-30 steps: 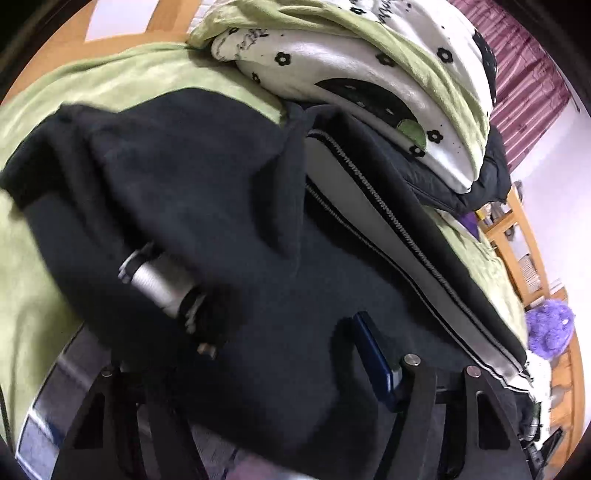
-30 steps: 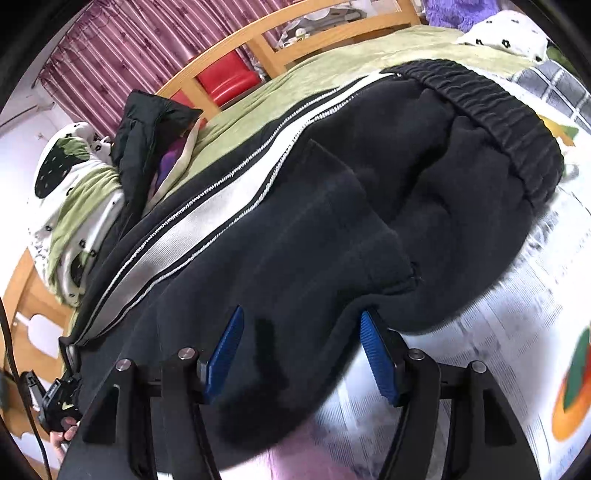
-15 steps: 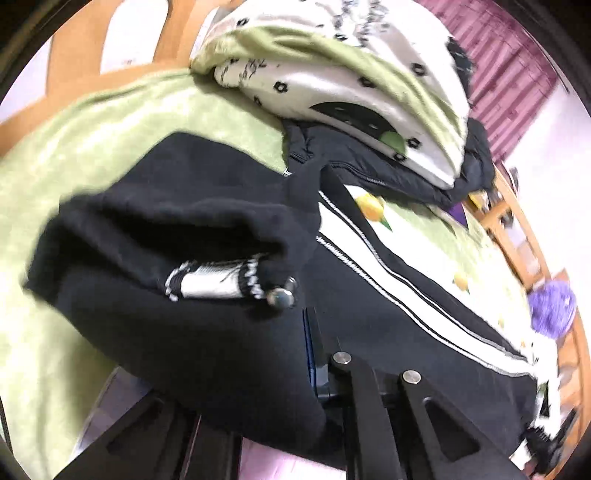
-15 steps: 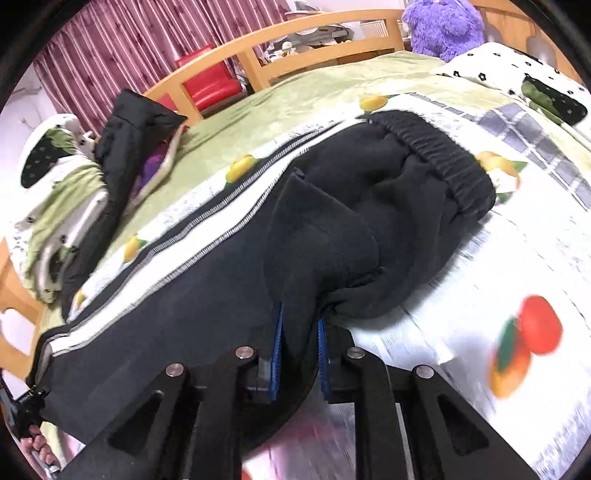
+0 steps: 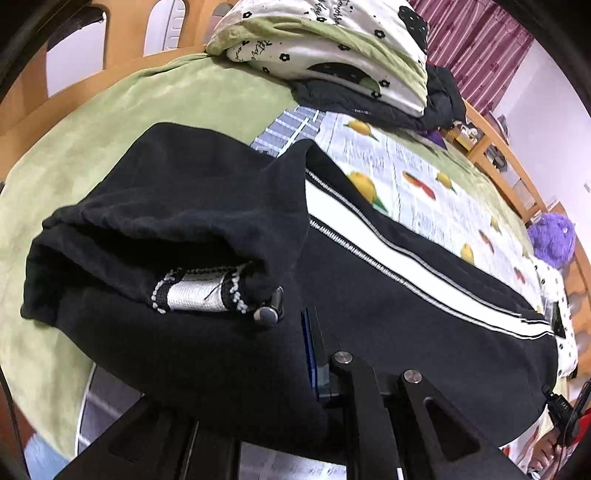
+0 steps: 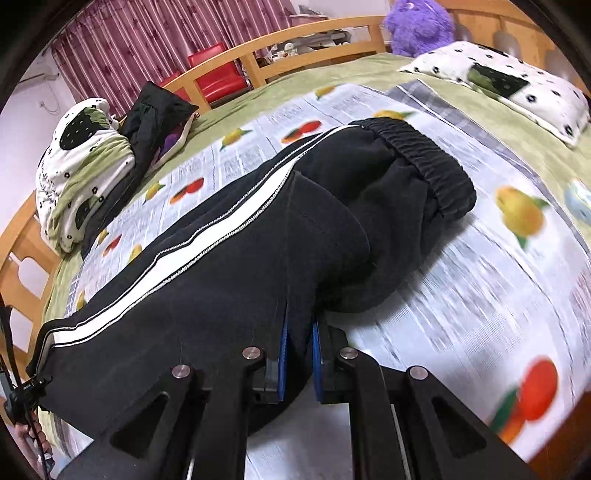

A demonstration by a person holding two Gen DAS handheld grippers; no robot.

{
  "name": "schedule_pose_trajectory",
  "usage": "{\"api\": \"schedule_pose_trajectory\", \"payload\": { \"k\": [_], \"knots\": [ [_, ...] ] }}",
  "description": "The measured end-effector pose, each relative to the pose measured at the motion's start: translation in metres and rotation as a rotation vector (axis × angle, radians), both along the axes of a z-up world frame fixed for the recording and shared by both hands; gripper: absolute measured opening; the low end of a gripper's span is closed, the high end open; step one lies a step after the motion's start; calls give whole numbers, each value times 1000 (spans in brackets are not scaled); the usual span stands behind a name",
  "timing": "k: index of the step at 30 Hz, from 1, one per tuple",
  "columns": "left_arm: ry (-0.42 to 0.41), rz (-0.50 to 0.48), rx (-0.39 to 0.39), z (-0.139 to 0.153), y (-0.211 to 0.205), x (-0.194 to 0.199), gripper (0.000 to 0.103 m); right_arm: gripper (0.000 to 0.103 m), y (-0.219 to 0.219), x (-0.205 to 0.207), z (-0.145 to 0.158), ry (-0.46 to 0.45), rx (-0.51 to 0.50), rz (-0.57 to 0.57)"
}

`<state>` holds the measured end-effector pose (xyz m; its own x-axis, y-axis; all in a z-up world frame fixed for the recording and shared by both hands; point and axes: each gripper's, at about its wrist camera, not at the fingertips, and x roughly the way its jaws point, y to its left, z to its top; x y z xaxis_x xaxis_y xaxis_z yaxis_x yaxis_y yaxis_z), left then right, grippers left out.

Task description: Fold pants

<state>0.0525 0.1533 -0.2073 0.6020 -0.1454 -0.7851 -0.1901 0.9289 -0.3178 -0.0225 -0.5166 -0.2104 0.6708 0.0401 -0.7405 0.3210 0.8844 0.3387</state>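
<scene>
Two tools clamped on black pants [image 6: 229,295], lying lengthwise on fruit-print sheet [image 6: 480,280] near bed's front edge. Right tool [image 6: 300,350] pinching fabric below elastic waistband [image 6: 428,162]; left tool [image 5: 310,350] gripping bunched leg-hem end, one blue pad visible. Beyond: white side stripe [image 5: 406,258], folded quilt [image 5: 332,55], purple plush toy [image 6: 421,22] by wooden bed rail [image 6: 295,40].

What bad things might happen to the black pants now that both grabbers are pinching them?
The right gripper pinches only a narrow fold of the pants, so the cloth might slip out when lifted. The left gripper grips near the cuff, where the drawstring toggle hangs loose and might snag. The crumpled waistband could fold unevenly.
</scene>
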Motion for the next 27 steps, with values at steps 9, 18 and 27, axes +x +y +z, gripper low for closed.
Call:
{"api": "schedule_pose_trajectory", "payload": {
  "k": [9, 18, 27],
  "knots": [
    [25, 28, 208, 3, -16, -30, 65, 46, -34, -51, -3, -76, 68, -48],
    [-13, 51, 261, 30, -36, -31, 75, 60, -108, 16, -37, -96, 263, -215],
    [-81, 96, 181, 53, -49, -14, 75, 8, -119, 54, -23, -93, 156, -184]
  ]
}}
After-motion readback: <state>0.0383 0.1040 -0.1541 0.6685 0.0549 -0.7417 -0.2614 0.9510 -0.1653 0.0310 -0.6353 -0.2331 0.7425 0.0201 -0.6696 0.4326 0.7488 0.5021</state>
